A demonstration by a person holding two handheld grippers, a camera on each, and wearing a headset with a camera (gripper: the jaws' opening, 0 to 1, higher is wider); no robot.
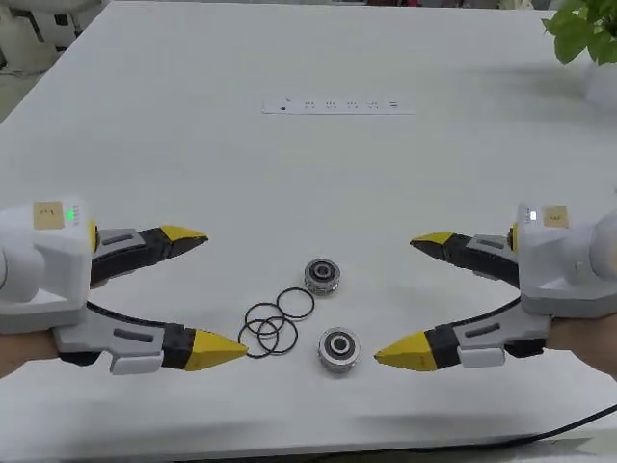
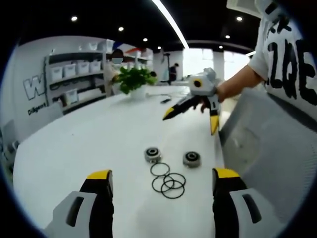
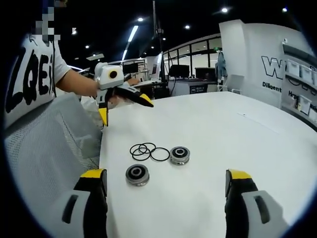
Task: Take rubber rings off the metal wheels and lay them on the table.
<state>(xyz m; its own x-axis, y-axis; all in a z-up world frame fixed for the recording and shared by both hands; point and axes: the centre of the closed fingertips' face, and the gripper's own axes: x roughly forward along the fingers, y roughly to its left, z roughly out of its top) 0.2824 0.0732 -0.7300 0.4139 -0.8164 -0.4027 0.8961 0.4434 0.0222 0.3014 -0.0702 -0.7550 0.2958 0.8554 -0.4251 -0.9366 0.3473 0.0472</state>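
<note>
we hold the left gripper (image 1: 222,289) and right gripper (image 1: 396,299) wide open and empty, the rubber rings (image 1: 275,323) and metal wheels (image 1: 337,347) lying between them; the rings look thin and limp, best pinched across one strand.

Small parts grouped near the front edge of the worktop (image 1: 289,183).
The rubber rings (image 1: 275,326) lie overlapping, left of the near wheel (image 1: 338,347) and just before the far wheel (image 1: 321,274). The left hand-held gripper (image 1: 226,291) and right hand-held gripper (image 1: 393,299) flank the group. A power strip (image 1: 337,106) lies well behind; a plant (image 1: 583,29) stands far right.
</note>
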